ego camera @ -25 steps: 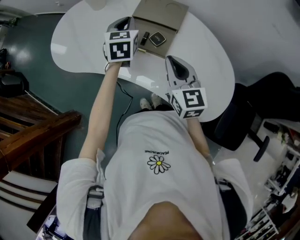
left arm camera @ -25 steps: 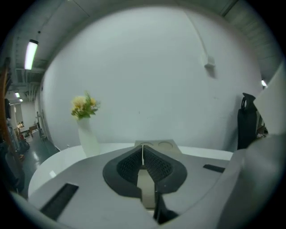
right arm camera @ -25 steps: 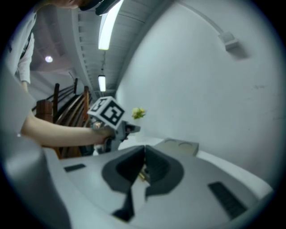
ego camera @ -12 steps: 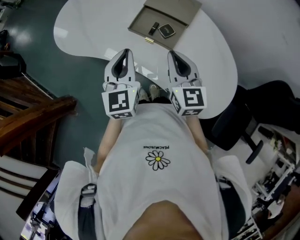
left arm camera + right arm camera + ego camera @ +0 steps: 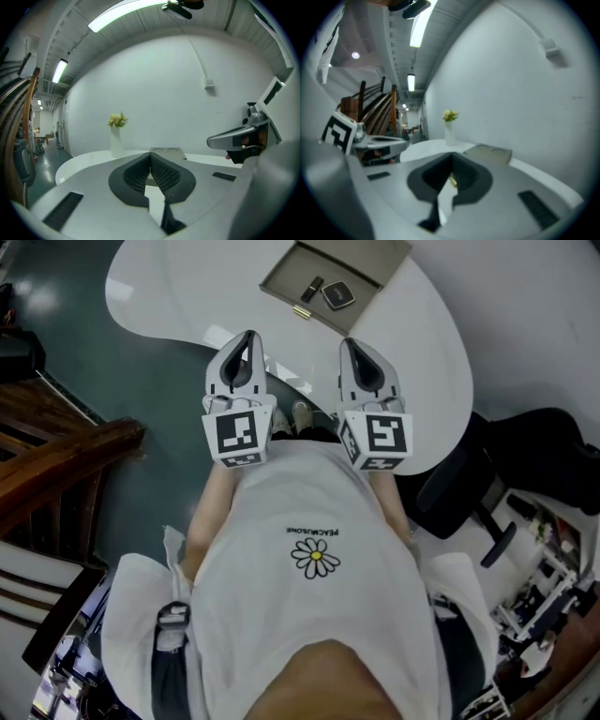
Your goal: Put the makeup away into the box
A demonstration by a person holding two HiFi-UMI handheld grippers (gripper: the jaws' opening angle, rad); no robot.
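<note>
Both of your tools are idle: your left gripper (image 5: 247, 337) has its jaws pressed together on nothing, and your right gripper (image 5: 351, 343) is closed and empty in the same way. You hold them side by side over the near edge of the white rounded table (image 5: 159, 287), both pointing towards the far edge and well apart from the flat tan box (image 5: 292, 270), which sits open near that far edge with its lid laid back. The makeup is in the box. A slim black tube (image 5: 312, 285) and a dark square compact (image 5: 337, 294) lie just beside each other on its floor, towards its near side. At the near rim of the box there is a small gold piece (image 5: 301, 312). You cannot tell from here whether it is the box's clasp or one more cosmetic lying against the rim, so look at it before you call the job finished. Apart from that piece, no makeup shows on the bare tabletop in the head view, and the left gripper view shows only a white vase with yellow flowers (image 5: 116, 140) standing on the table to the left of the box. So the putting-away looks essentially done. What may be left is to settle that gold piece and, if you want the box shut, to fold the lid down, though the task itself does not ask for that.
</note>
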